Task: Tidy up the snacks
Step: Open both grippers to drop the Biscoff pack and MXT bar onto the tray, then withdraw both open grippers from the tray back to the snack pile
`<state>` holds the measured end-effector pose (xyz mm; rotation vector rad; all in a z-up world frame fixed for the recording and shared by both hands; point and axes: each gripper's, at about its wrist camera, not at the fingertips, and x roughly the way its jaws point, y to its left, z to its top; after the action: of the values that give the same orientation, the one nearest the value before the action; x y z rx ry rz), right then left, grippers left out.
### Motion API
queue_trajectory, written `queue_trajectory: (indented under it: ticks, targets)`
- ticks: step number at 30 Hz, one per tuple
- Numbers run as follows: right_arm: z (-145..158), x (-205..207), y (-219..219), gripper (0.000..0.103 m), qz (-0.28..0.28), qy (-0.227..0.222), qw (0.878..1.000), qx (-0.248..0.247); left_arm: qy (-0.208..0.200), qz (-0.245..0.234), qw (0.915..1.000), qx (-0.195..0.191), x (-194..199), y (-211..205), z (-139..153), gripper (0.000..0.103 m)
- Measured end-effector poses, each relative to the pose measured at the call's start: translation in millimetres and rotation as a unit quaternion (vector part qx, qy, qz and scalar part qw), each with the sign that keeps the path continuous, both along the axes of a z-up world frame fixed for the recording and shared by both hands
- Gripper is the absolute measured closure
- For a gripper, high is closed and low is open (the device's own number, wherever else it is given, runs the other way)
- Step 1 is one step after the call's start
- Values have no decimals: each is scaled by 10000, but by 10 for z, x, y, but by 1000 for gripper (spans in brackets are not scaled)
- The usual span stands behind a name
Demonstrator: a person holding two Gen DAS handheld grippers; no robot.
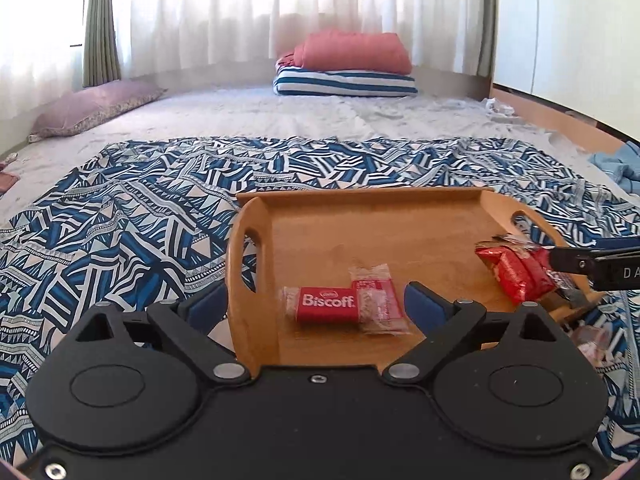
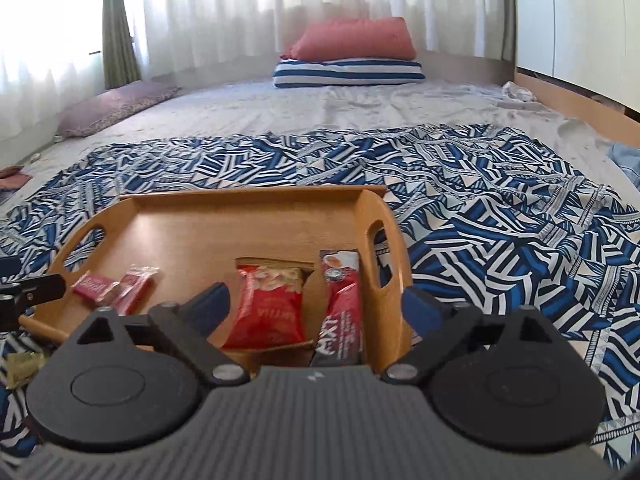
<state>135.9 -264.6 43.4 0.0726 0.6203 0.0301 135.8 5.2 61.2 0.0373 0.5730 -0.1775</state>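
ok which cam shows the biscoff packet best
The left wrist view: the Biscoff packet lies on the wooden tray with its logo readable. In the right wrist view it sits near the left edge, angled, its lettering illegible.

Tan wooden tray [image 2: 248,204] with red snack packets [image 2: 266,306] on a blue-and-white geometric-patterned sheet [image 2: 500,216]

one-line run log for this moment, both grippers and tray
left gripper: open, empty | right gripper: open, empty | wooden tray: four snack packets inside

Bed [image 2: 360,108] under a patterned blue cloth [image 2: 500,208], wooden tray [image 2: 248,199] and pillows [image 2: 348,69] atop.
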Motion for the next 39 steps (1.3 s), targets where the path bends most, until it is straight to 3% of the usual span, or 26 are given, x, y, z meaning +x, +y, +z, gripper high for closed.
queue_trajectory:
  ticks: [9,33,39]
  targets:
    - [-29,-273,88,0,199,-43,9998,-9,-173,-241,9996,42,-357,-68,-15,8]
    - [-265,-855,163,0,487,35,9957,-783,376,-523,9977,-232,-844,-136,-346,8]
    - [-365,-863,209,0,490,177,9904,-1280,514,-564,9965,-341,-858,-152,-374,23]
